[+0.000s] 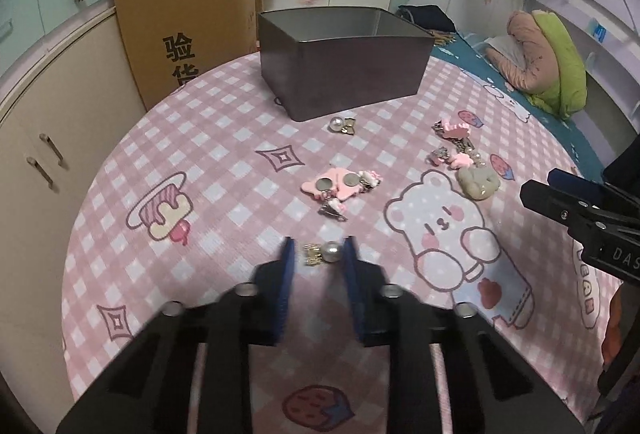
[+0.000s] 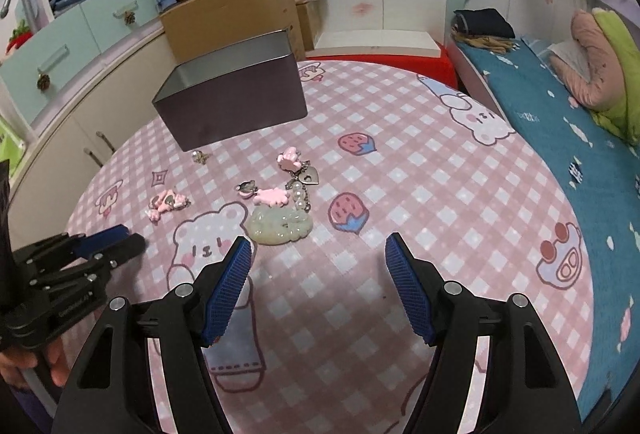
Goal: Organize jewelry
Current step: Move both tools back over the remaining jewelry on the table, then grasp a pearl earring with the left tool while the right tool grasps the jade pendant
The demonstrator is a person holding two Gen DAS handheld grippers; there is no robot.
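Observation:
A pearl earring (image 1: 325, 252) lies on the pink checked cloth between my left gripper's (image 1: 319, 254) blue pads, which stand a little apart around it without clamping it. A second pearl earring (image 1: 342, 124) lies by the dark metal tin (image 1: 344, 54). Pink hair clips (image 1: 340, 188) lie mid-table. A pink and pearl charm cluster (image 2: 294, 178) and a pale green bear charm (image 2: 280, 226) lie ahead of my right gripper (image 2: 318, 254), which is wide open and empty. The tin (image 2: 232, 102) also shows in the right wrist view.
A cardboard box (image 1: 184, 30) stands behind the table at the left, next to cream cabinets (image 1: 44, 162). A bed with a blue sheet (image 2: 560, 122) lies on the right. The right gripper body (image 1: 584, 214) shows at the left wrist view's right edge.

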